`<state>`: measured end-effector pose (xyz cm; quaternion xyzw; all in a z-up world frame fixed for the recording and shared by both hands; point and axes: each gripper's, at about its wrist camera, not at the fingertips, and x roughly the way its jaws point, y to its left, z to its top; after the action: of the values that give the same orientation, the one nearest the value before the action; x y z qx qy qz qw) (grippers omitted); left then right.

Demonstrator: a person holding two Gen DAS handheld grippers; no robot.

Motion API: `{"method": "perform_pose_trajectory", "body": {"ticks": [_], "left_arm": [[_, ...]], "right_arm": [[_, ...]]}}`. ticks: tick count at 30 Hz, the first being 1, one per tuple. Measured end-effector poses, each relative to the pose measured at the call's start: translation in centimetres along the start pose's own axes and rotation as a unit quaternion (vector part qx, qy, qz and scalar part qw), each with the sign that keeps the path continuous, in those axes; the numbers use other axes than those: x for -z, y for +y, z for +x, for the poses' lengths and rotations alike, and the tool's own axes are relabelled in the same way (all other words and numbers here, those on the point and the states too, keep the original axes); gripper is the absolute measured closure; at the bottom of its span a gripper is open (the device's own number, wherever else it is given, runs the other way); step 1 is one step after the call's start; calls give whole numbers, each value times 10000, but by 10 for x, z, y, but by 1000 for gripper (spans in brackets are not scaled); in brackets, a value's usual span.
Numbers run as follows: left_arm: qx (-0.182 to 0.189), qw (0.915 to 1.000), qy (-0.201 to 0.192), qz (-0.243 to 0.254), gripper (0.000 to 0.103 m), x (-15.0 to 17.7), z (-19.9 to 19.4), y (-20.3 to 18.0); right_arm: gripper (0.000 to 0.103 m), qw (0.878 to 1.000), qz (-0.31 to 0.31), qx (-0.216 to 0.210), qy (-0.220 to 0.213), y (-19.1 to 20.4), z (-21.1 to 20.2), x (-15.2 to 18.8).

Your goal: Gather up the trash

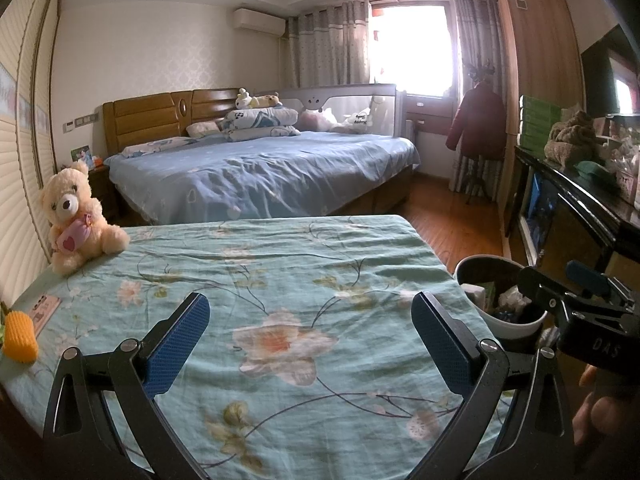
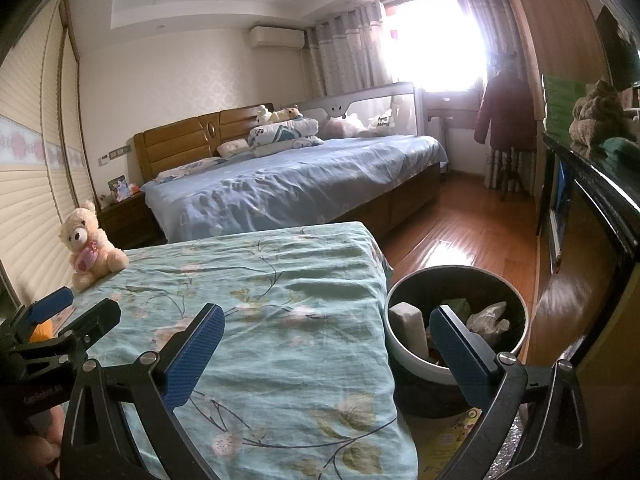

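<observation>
A white trash bin [image 2: 404, 356] with a dark inside stands on the floor at the right edge of the table; in it lie a white block [image 2: 408, 326], crumpled white plastic [image 2: 488, 320] and other scraps. The same trash bin [image 1: 508, 326] shows at the right in the left wrist view. My left gripper [image 1: 310, 320] is open over the floral tablecloth [image 1: 280, 280], nothing between its blue pads. My right gripper [image 2: 326, 334] is open too, its left pad over the cloth's edge and its right pad over the bin. An orange object [image 1: 20, 336] lies at the table's left edge.
A cream teddy bear [image 1: 76, 216] sits at the table's far left corner, beside a pink card [image 1: 44, 312]. Beyond the table is a blue bed [image 1: 260, 168]. A dark cabinet [image 2: 592, 216] lines the right wall, with wooden floor [image 2: 472, 240] between.
</observation>
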<state>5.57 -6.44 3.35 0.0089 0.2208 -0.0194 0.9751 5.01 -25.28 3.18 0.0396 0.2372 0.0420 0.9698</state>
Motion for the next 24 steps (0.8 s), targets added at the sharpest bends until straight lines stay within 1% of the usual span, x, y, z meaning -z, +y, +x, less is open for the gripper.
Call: {"method": "perform_pose_trajectory", "body": {"ticks": [24], "left_arm": [[31, 10000, 58, 22, 0, -1, 2, -4]], "right_arm": [[0, 10000, 28, -29, 52, 2, 0, 4]]}}
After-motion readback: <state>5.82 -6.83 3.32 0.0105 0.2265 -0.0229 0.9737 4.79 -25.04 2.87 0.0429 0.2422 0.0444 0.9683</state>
